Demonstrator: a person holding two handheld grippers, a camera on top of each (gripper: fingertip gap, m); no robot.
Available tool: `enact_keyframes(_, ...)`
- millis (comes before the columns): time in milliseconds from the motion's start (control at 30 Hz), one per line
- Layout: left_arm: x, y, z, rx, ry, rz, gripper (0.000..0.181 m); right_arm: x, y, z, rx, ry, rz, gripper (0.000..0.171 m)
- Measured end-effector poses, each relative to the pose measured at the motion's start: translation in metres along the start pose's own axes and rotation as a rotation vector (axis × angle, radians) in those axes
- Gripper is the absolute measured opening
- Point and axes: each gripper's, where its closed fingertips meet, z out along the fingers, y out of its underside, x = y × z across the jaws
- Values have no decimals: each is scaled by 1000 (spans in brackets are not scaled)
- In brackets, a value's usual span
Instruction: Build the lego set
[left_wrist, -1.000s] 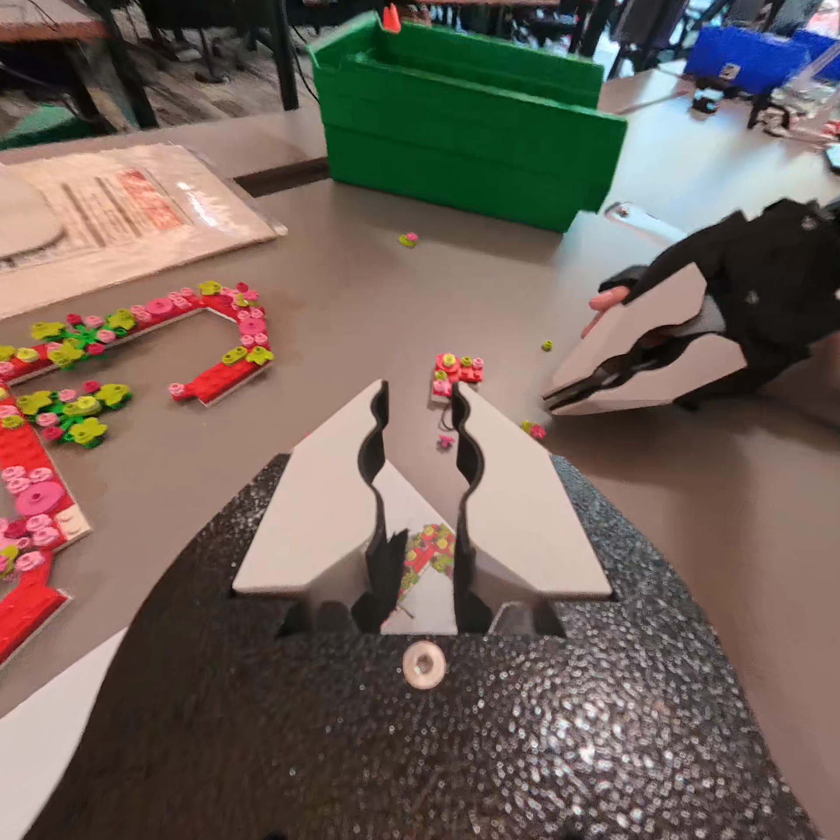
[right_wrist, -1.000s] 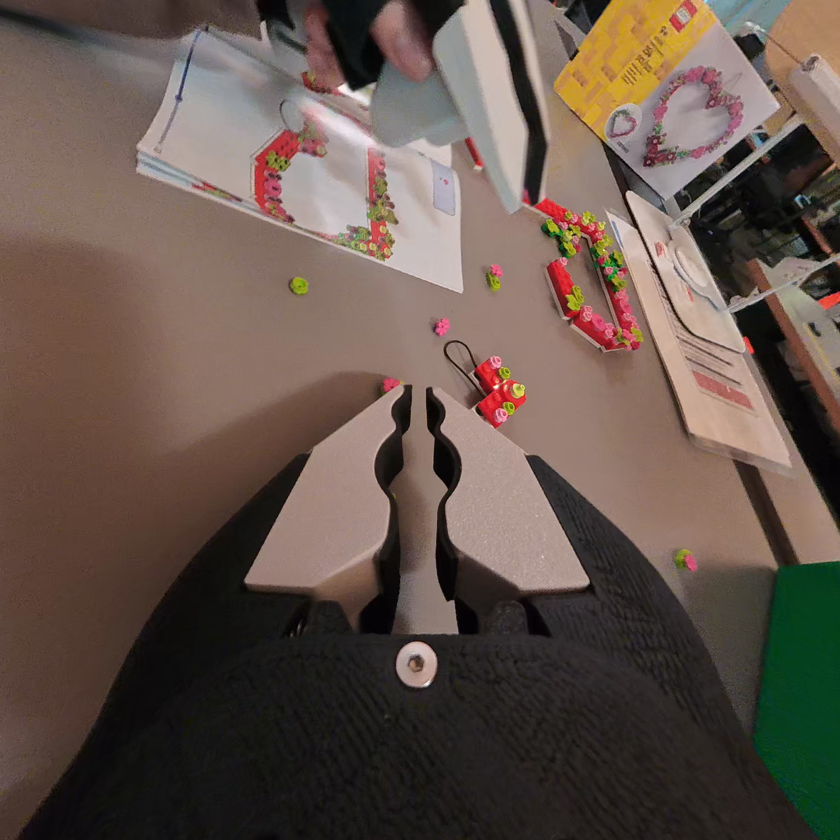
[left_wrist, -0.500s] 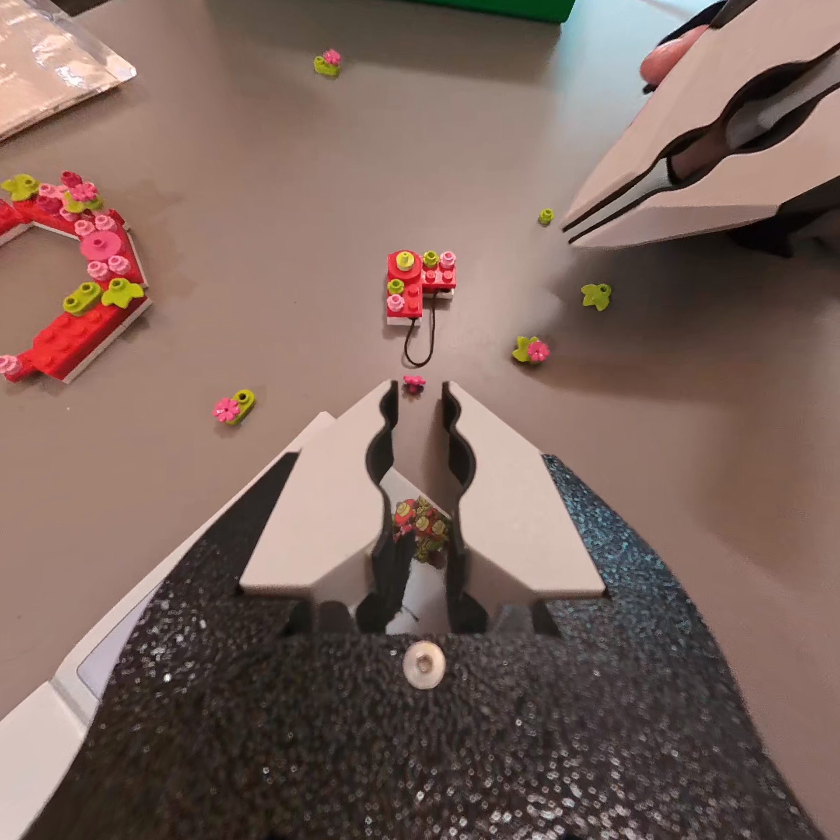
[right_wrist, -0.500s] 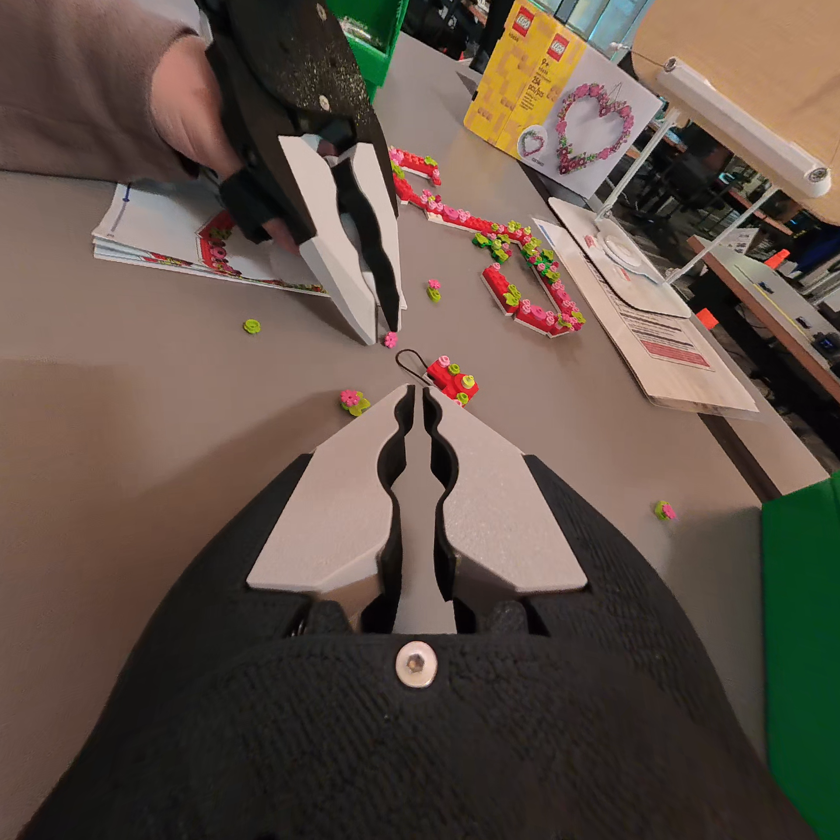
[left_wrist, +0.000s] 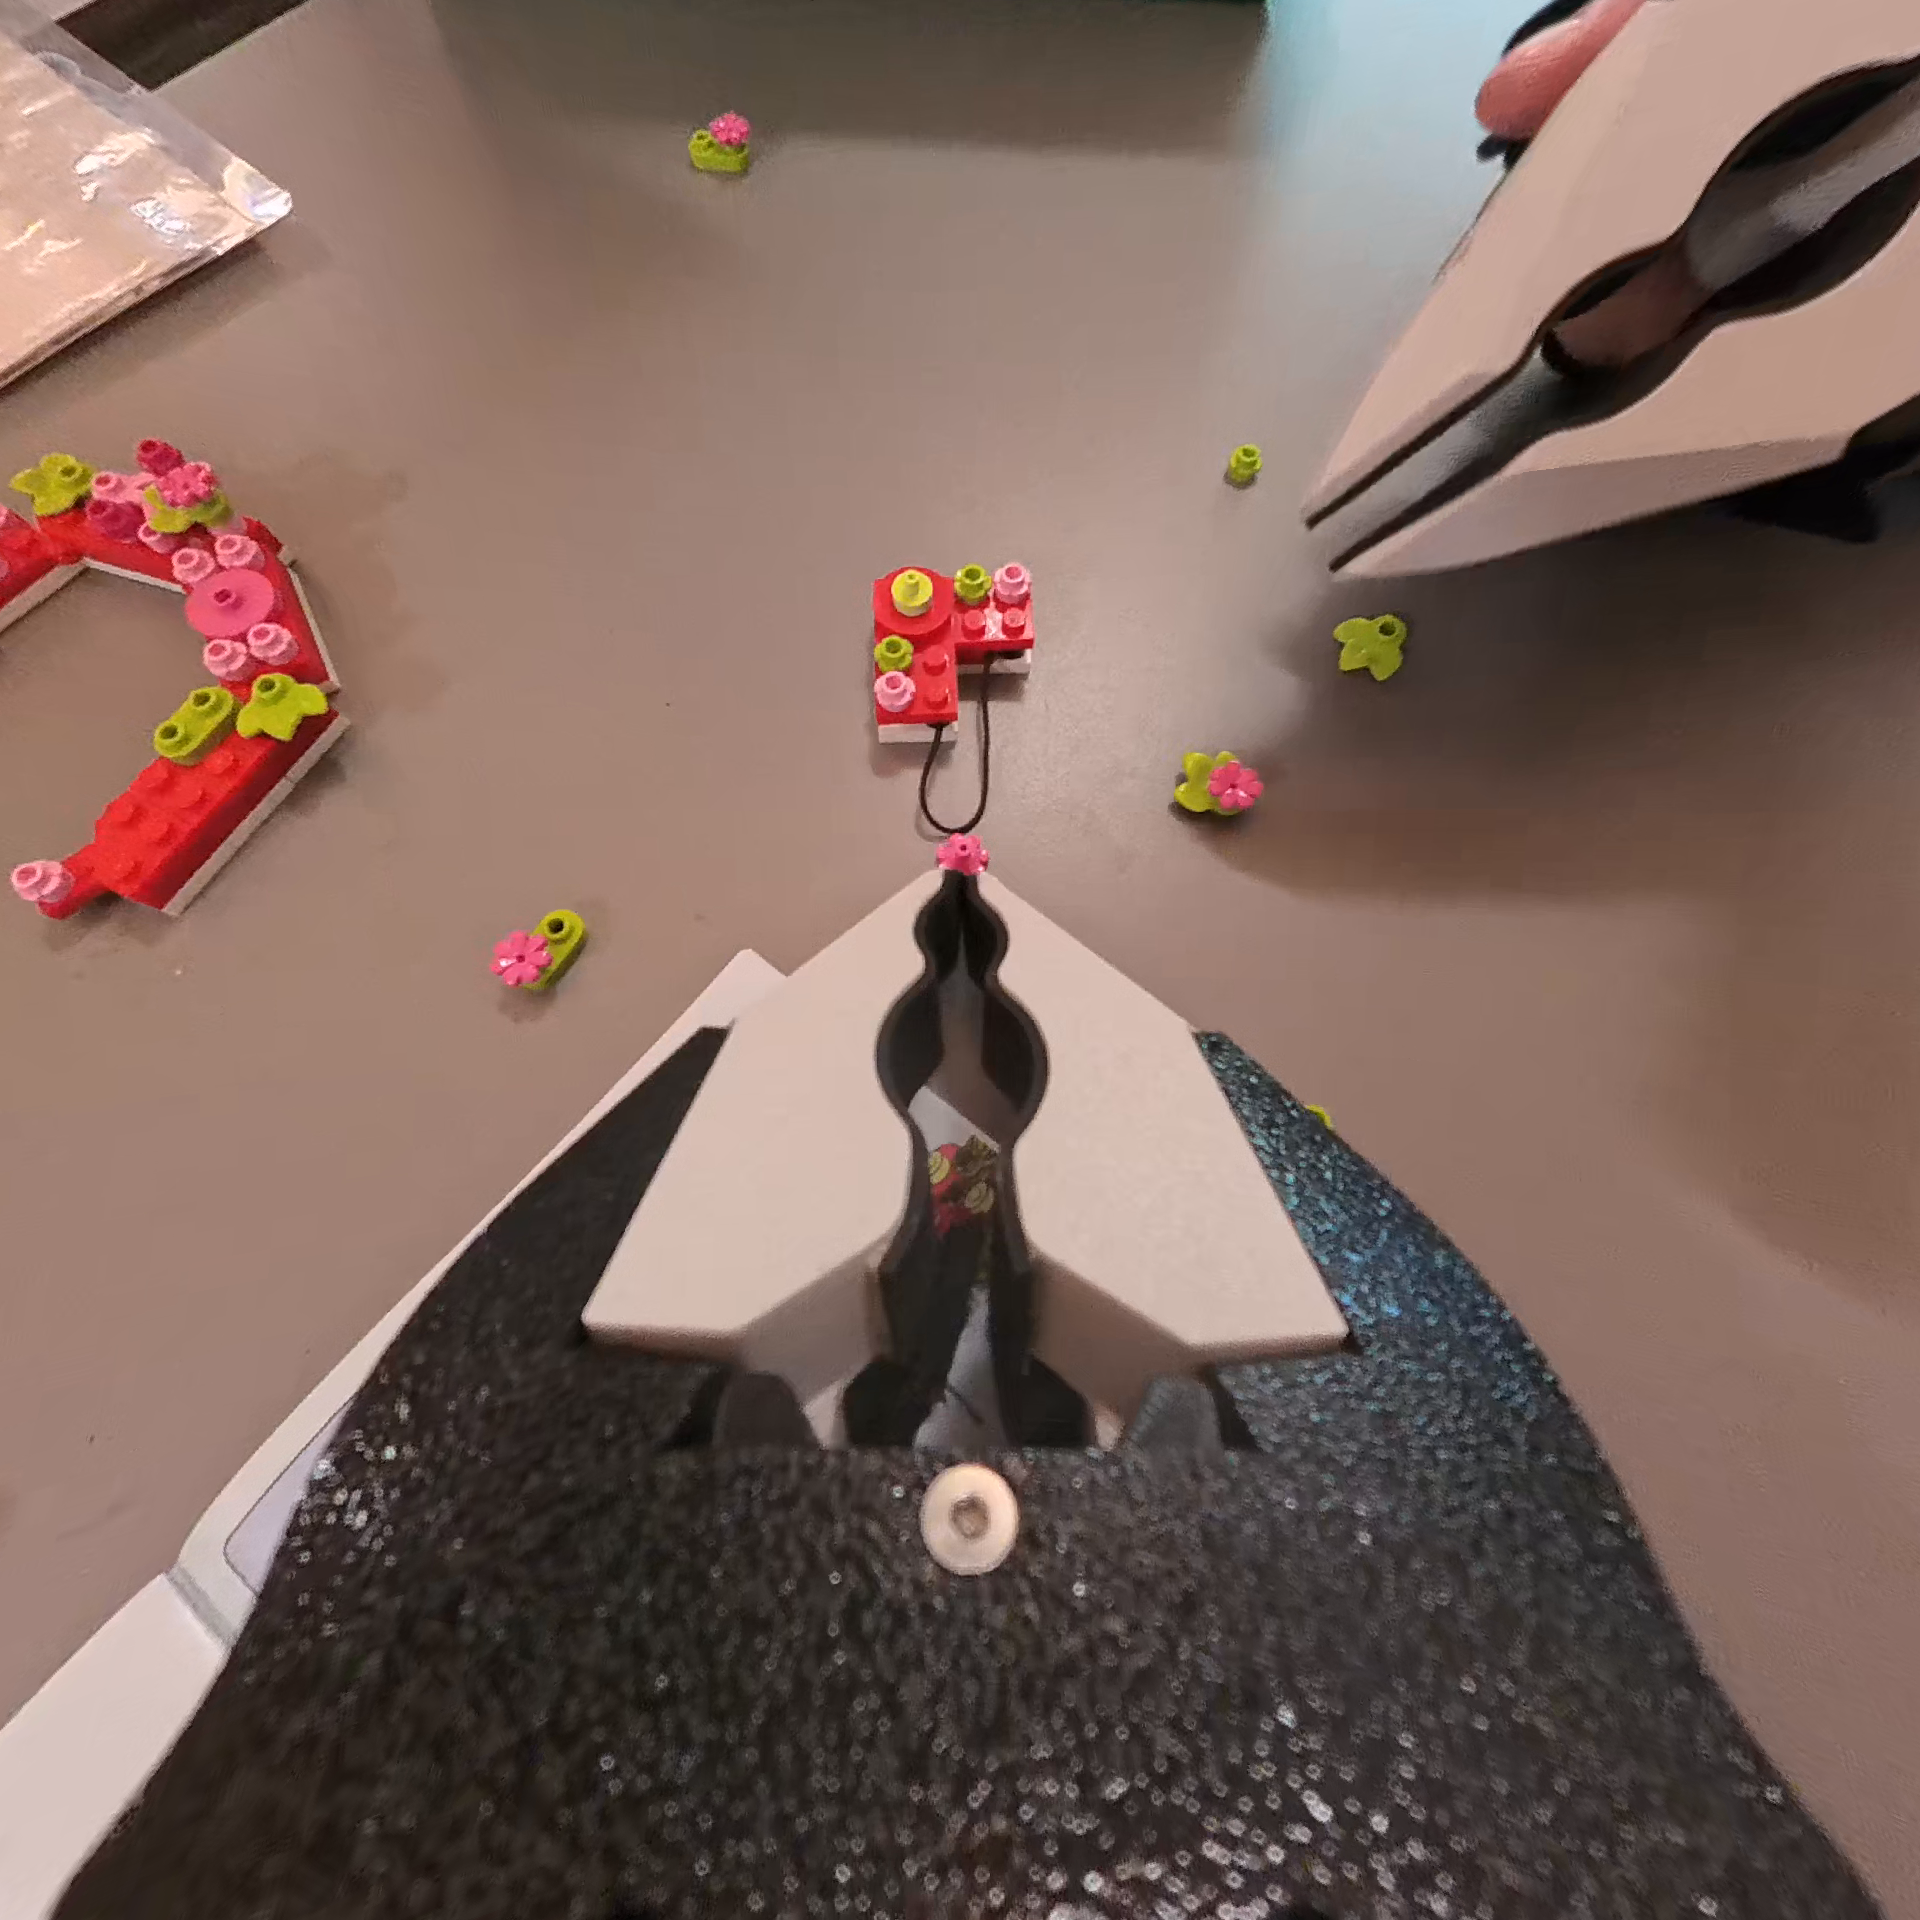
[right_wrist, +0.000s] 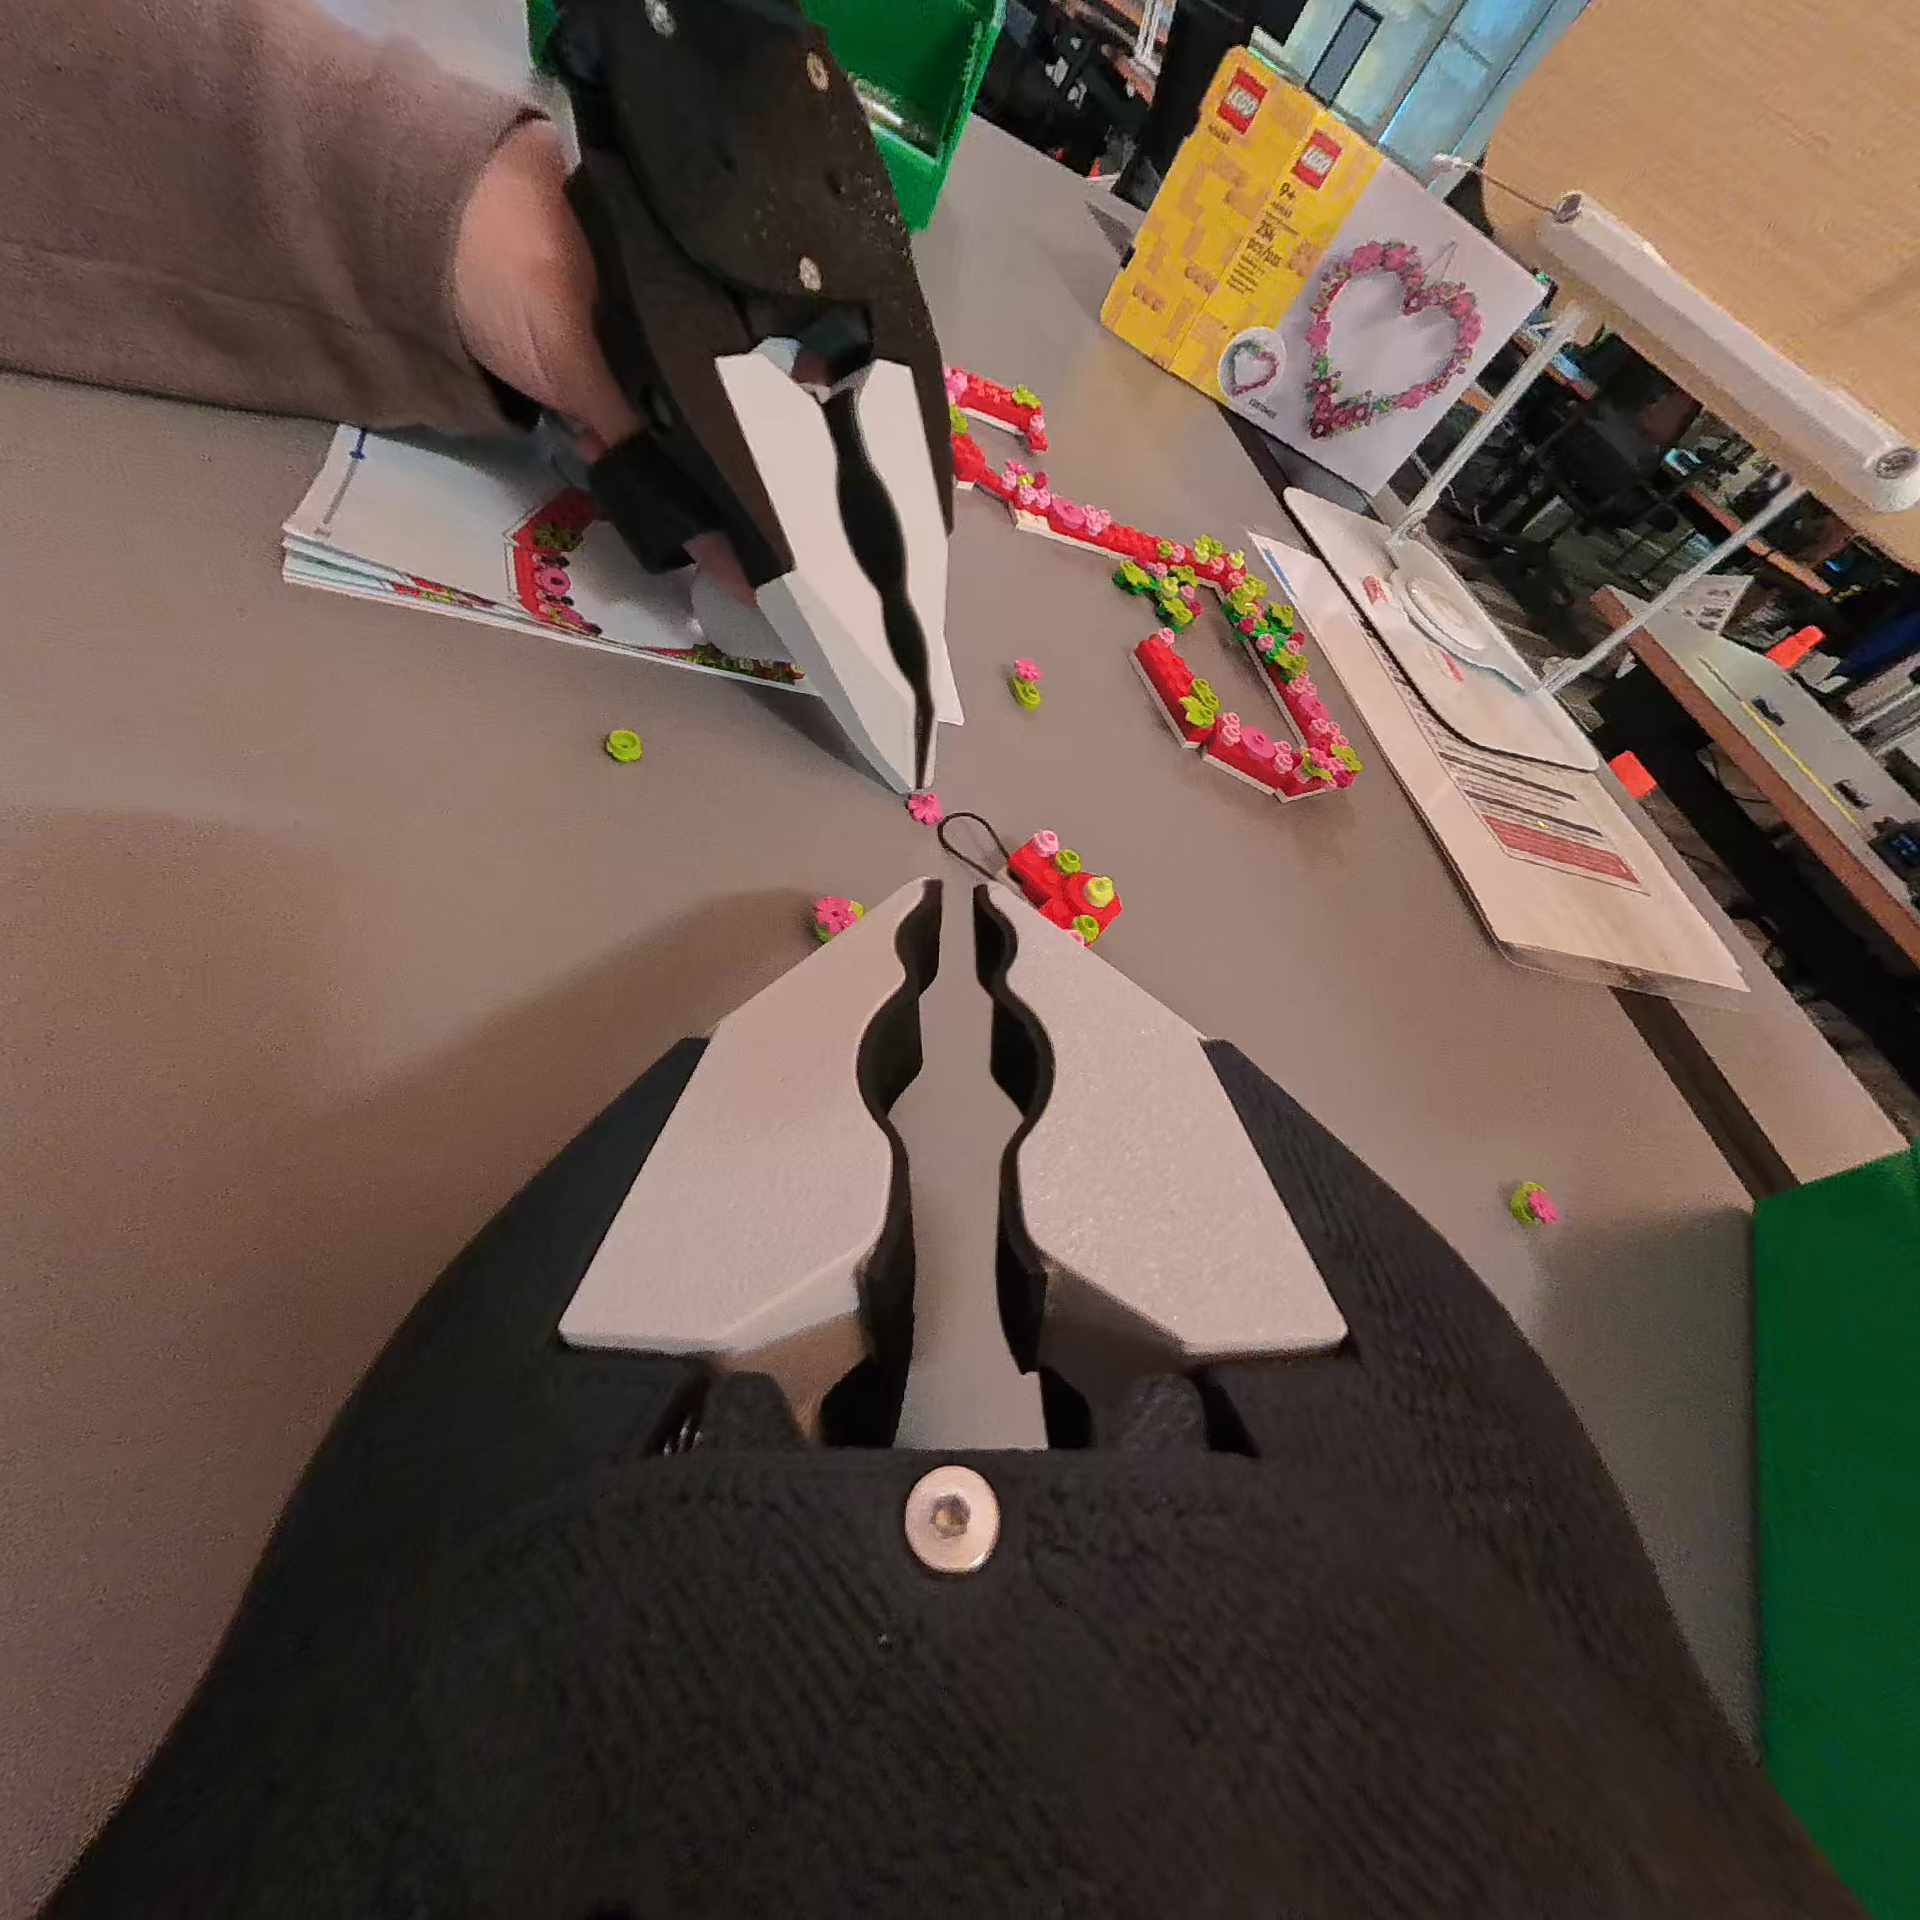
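Flower stud (left_wrist: 960, 853) (pink) | at left hand-held gripper (left_wrist: 958, 883) tips, closed | right hand-held gripper (right_wrist: 957, 900) slightly parted, empty

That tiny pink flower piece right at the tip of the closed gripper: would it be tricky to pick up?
Probably. The pink flower piece looks very small and flat on the table, so the left gripper, its tips together, could easily skid it aside. It likely weighs almost nothing. Being hard plastic, it seems unlikely to bend.

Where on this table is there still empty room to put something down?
Bare grey table lies left of the right gripper, below the instruction booklet, holding only a green stud. It is crowded around the small red block, the pink flower and the heart frame.
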Motion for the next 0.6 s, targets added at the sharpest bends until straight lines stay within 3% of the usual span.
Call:
enact_keyframes(100,-2,-2,-1,18,-15,-5,0,-2,1,1,-9,-5,-17,5)
enact_keyframes(167,0,-3,0,23,5,-15,23,-2,0,1,-7,-8,-15,4)
enact_keyframes(600,-1,-7,4,26,17,-46,8,-2,1,2,-9,-12,-3,4)
